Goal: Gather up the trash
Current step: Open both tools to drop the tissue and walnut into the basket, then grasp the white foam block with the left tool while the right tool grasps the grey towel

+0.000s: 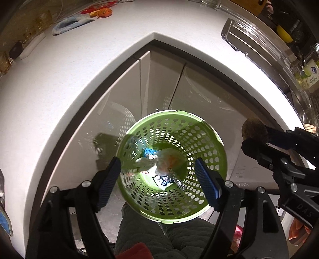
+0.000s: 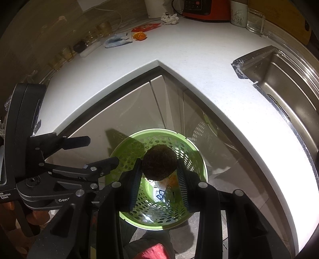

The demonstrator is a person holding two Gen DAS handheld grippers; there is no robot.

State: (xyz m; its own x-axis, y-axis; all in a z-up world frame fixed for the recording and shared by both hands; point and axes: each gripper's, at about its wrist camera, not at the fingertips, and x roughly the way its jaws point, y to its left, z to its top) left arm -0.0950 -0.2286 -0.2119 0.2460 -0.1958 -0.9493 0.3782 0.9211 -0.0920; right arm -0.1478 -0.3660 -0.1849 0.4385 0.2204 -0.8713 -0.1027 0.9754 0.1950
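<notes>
Trash here is a dark brown, rough round husk, pinched between the jaws of the right gripper and held directly above the green perforated plastic bin, so a release would drop it inside. Beside it, the left gripper hangs over the same bin with jaws spread and nothing between them. Crumpled plastic wrappers and printed paper scraps lie at the bin's bottom. Farther out on the white counter, an orange peel and a crumpled white tissue wait, probably for later pickups.
</notes>
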